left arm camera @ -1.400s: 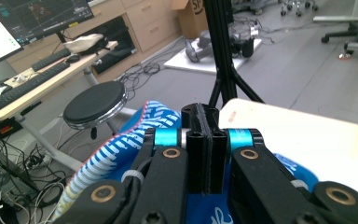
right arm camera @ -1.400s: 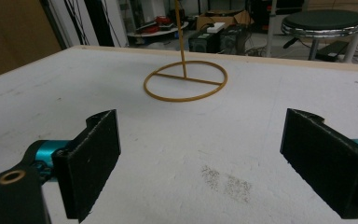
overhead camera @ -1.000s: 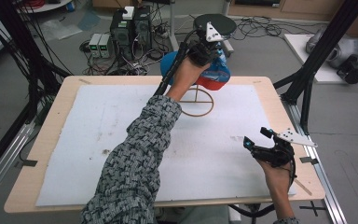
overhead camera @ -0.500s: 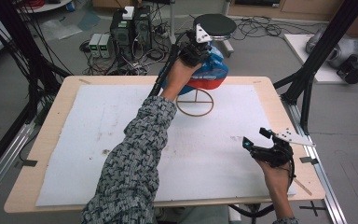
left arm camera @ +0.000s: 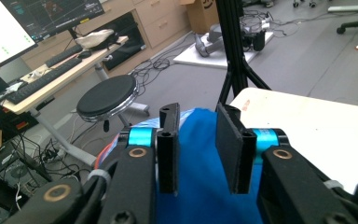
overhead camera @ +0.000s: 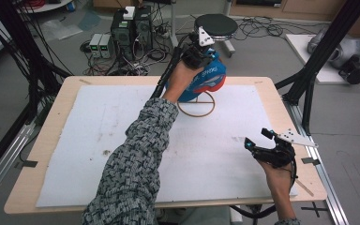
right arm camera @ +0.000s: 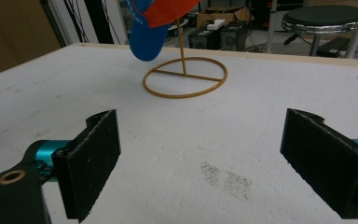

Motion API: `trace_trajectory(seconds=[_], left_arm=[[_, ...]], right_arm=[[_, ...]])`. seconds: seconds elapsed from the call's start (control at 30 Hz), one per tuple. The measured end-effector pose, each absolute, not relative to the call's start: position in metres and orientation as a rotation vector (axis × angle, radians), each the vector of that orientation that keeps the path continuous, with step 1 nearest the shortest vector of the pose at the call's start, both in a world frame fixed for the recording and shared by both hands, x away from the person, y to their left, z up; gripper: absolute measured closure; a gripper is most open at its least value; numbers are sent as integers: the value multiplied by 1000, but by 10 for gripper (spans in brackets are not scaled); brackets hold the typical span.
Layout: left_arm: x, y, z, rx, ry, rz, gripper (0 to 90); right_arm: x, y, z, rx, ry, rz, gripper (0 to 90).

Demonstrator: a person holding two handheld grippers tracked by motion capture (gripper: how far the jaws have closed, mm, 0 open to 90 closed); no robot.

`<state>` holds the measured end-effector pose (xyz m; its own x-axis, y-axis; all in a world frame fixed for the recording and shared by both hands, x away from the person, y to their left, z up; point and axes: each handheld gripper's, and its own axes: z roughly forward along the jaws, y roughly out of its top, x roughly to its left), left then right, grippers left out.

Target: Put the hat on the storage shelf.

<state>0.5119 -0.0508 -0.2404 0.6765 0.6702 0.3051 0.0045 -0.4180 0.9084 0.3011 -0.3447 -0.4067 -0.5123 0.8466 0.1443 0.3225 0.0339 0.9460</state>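
Note:
A blue and orange cap point(overhead camera: 208, 79) sits on a gold wire stand point(overhead camera: 196, 107) at the far middle of the table. My left gripper point(overhead camera: 205, 57) is at the cap's top. In the left gripper view its jaws point(left arm camera: 198, 149) have just been opening and stand a little apart over the blue cloth point(left arm camera: 200, 191), with the pads off it. My right gripper point(overhead camera: 256, 137) hovers low over the white mat at the front right. Its jaws point(right arm camera: 205, 158) are wide open with nothing between them. Beyond them are the stand's ring point(right arm camera: 185, 77) and the cap point(right arm camera: 151, 28).
A white mat point(overhead camera: 98, 140) covers most of the wooden table point(overhead camera: 51, 122). Behind the far edge stand a black stool point(overhead camera: 215, 24) and computer boxes point(overhead camera: 131, 26) among floor cables. Black frame posts point(overhead camera: 316, 61) rise at the table's right and left.
The left hand has shifted slightly left at the cap, and the cap has settled over the stand's ring. The right gripper has not moved.

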Motion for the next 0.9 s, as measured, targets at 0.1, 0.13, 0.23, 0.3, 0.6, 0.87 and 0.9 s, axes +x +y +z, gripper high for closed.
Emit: trace_trajectory(seconds=[0.1,0.13,0.23,0.3,0.6,0.87,0.9], left_arm=[[511,-47,-238,1857,534,813,659],[511,-45,-237,1851,538,806,651],[509,-37,-235,1842,541,808,624],[508,-31,-233,1832,550,804,599],[499,8,-230,1795,591,807,544],[489,59,-231,1766,645,813,512],[487,66,-231,1763,653,818,509]], right_arm=[[301,-344,-407,1179,1855,1490,110],[301,-344,-407,1176,1855,1488,110],[301,-344,-407,1177,1855,1488,110],[301,-344,-407,1180,1857,1486,111],[301,-344,-409,1180,1861,1471,110],[302,-343,-411,1184,1871,1450,110],[303,-343,-411,1180,1873,1445,110]])
